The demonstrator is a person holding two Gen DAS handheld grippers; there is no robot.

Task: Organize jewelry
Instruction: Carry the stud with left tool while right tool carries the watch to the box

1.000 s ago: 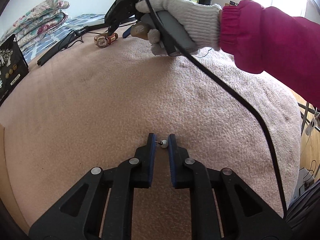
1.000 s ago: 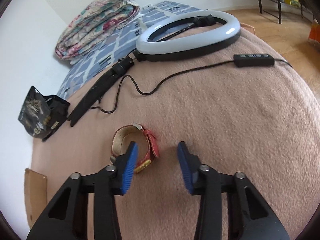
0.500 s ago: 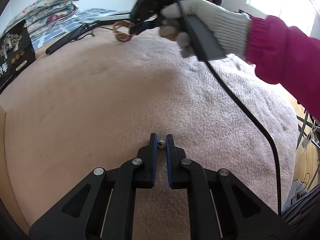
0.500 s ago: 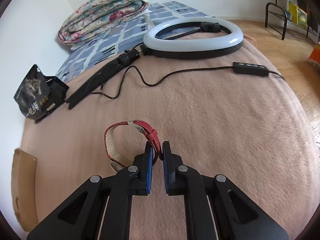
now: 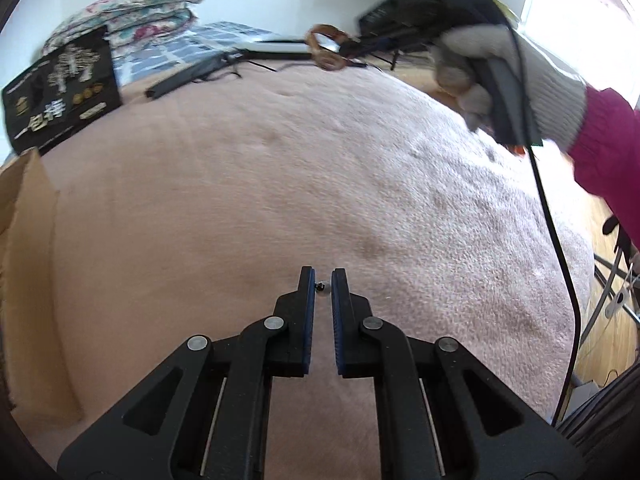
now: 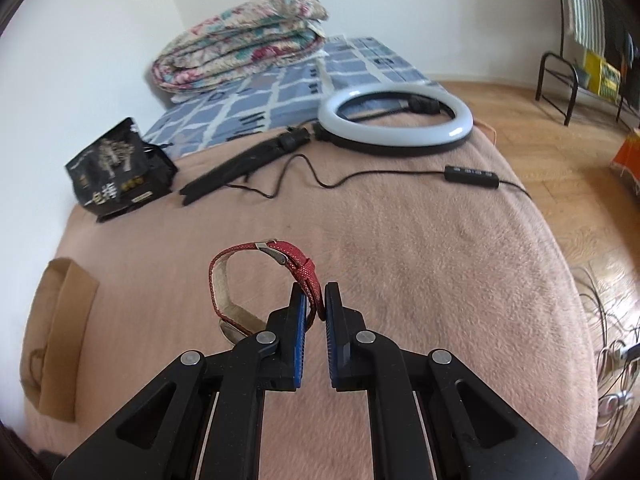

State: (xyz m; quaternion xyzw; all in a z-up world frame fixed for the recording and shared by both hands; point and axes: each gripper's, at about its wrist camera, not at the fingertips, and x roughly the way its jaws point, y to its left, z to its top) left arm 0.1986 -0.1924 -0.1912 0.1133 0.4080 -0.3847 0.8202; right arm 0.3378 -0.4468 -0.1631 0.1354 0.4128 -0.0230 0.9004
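Here, left hand-held gripper [image 5: 322,280] pinching pearl earring [image 5: 324,287], right hand-held gripper [image 6: 316,298] clamped on red watch [image 6: 264,272]

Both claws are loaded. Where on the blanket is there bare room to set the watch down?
Bare pink blanket runs from the right claw and its red watch out to the cable remote. Crowded at the far edge: ring light, tripod, black packet.

We look forward along each gripper, close above the pink blanket [image 5: 280,184]. Our left view faces across the bed toward the right hand [image 5: 516,76]; both views share the black packet [image 6: 120,174], folded quilt [image 6: 244,36] and ring light [image 6: 396,120].
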